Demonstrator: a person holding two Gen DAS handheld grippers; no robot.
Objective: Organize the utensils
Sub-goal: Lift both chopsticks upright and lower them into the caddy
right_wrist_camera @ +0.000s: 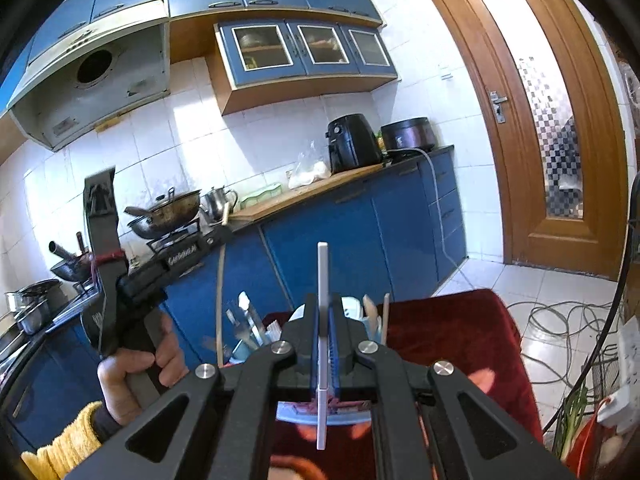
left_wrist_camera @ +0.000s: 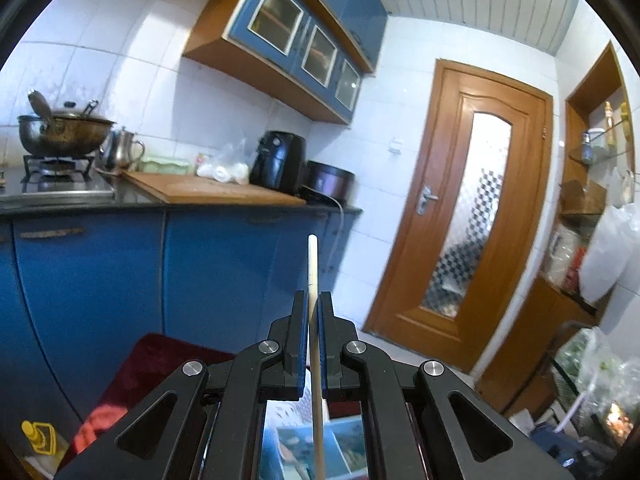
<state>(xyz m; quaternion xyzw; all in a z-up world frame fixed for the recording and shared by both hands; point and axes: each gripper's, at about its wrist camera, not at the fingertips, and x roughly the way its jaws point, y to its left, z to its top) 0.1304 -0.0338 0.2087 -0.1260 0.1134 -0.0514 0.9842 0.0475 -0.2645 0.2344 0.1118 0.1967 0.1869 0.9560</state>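
Left wrist view: the left gripper [left_wrist_camera: 313, 300] is clamped tight on a pale wooden chopstick [left_wrist_camera: 313, 268], whose long axis runs almost straight up between the pads, one end rising above the fingertips, the other dropping below.

Right wrist view: the right gripper [right_wrist_camera: 323, 304] is pinched closed on a flat white stick [right_wrist_camera: 322, 272], also held upright. The utensil holder [right_wrist_camera: 256, 336] stands on the red cloth [right_wrist_camera: 460, 332] just beyond and below these fingertips, slightly left. I judge the right gripper nearer; each stick looks ready to go down end-first.
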